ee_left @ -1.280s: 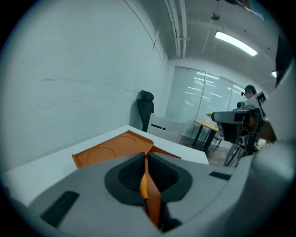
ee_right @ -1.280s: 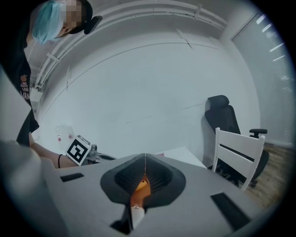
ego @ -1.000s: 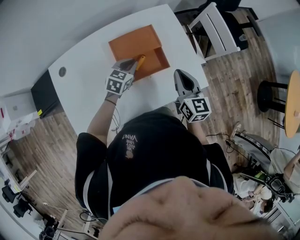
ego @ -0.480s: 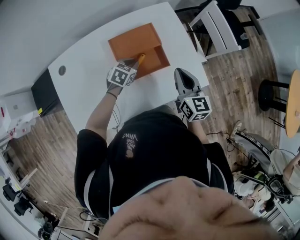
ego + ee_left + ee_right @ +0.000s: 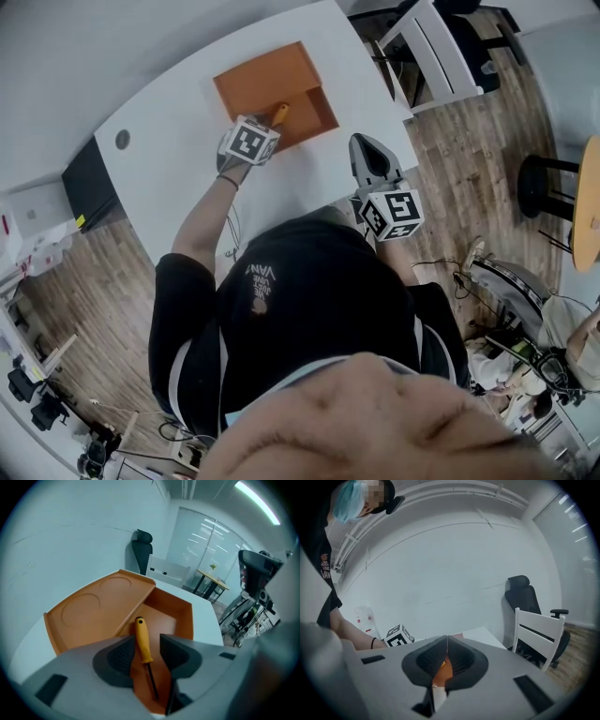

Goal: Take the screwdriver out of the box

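An orange box [image 5: 319,120] lies open on the white table [image 5: 178,178], its lid [image 5: 262,82] flat beside it. The yellow-handled screwdriver [image 5: 142,641] lies in the box with its dark shaft pointing towards me; its handle [image 5: 279,114] also shows in the head view. My left gripper [image 5: 146,643] points steeply down over the box's near edge. Its jaws have just been opening and now stand apart, with the screwdriver between them and not pressed. My right gripper [image 5: 367,155] hangs at the table's right edge, shut on nothing, its tips meeting [image 5: 447,641].
A white chair [image 5: 436,52] stands past the table's right corner, and a black office chair [image 5: 525,597] behind it. A round hole [image 5: 123,139] sits in the table's left part. A stool [image 5: 544,192] stands on the wooden floor at the right.
My left gripper has moved further over the box's near edge and tipped downward. The right gripper has stayed where it was.
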Demonstrator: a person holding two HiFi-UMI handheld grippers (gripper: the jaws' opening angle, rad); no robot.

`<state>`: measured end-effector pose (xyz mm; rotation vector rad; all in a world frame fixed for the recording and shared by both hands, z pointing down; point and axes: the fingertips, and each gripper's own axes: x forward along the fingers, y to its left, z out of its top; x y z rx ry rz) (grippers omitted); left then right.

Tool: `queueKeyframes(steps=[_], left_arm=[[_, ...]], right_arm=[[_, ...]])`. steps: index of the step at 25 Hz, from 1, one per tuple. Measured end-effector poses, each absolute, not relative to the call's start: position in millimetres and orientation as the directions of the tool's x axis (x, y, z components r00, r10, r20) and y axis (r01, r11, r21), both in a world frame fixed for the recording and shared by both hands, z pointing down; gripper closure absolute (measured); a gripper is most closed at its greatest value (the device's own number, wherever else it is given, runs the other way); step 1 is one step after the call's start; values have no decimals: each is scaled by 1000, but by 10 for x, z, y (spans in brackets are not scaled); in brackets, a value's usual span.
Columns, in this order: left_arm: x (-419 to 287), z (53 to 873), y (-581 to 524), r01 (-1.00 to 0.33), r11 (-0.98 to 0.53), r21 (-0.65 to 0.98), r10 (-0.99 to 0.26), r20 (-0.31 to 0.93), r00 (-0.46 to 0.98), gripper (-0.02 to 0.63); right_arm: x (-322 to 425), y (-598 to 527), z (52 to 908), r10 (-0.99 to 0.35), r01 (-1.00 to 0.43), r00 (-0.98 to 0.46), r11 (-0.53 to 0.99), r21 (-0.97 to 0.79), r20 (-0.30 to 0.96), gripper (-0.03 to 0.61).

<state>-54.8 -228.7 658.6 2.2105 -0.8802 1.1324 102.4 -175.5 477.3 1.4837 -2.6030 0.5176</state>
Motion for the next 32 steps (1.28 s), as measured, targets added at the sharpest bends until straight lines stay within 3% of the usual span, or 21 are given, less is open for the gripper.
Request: queueKeyframes(steps=[10,24,32], left_arm=[[-525,6637,-2301,-738,-658,149,-246,884,398,414],[-439,6803,-2184,-744,-642,186,-96,943,319,414],[-524,6917,-2208,-777,-614,140,-71,970,231,414]], right_arm=[[1041,-1771,4772,-815,-851,-519,465,-246,256,566],[1116,-1767,4724,-815,-847,-526,476,-237,244,566],[1100,-1767,4709,-801,-832,-550,500,-243,237,566]])
